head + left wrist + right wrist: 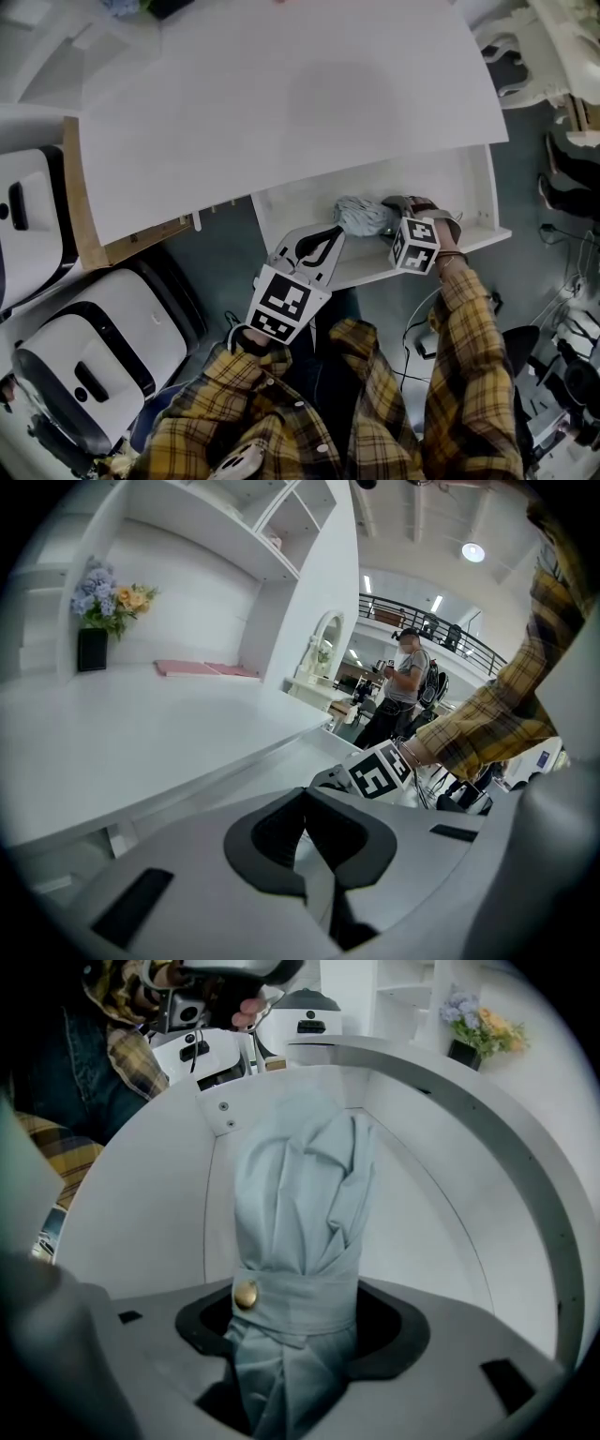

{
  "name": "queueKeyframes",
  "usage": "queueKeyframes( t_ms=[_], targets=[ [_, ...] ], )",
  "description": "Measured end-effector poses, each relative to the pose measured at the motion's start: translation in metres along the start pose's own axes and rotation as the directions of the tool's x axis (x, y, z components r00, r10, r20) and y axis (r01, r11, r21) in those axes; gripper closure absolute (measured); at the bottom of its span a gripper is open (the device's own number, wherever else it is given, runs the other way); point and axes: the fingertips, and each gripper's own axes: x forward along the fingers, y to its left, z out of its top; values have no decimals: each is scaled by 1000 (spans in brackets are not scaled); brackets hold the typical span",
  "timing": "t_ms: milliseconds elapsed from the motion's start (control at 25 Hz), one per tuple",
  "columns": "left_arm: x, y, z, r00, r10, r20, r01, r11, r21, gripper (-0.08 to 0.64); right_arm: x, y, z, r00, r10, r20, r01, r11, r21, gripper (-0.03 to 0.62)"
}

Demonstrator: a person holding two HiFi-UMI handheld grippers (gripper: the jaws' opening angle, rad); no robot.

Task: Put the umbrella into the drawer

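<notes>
Head view: open white drawer (469, 178) at five o'clock of the desk top (281, 112); near its middle, a pale blue umbrella (364, 216), grasped by the right gripper (405, 208) from three o'clock, nose steeply down; inside the drawer walls but not yet lying flat.

Lower gently; tip the bundle over along the drawer's length, toward the bare floor at three o'clock; let go only with the whole length resting; lift clear of the front wall afterwards. Hold the left gripper (317, 248), clenched on nothing at seven o'clock of the umbrella, out of the way.

Soft, creased fabric, rolled into a fat cylinder; cinched by a flat strap (300, 1302) with a small brass-coloured stud (246, 1295); probably squashy and prone to slipping under a loose grip. Smooth, hard, painted drawer boards; little to snag on.
</notes>
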Motion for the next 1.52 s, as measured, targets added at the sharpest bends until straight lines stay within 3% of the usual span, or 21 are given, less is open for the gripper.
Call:
queueKeyframes(
  t_ms=[760,1240,1520],
  targets=[
    [1,1,10,1000,-25,3,25,1000,-7,541,-1,1,4,999,28,28,-29,998,52,279],
    [-4,8,27,999,-8,36,8,1000,0,541,-25,-10,18,996,-37,78,29,994,102,256],
    [-8,12,50,997,2,74,-4,1000,26,541,-58,-22,31,983,-124,138,102,983,155,258]
  ],
)
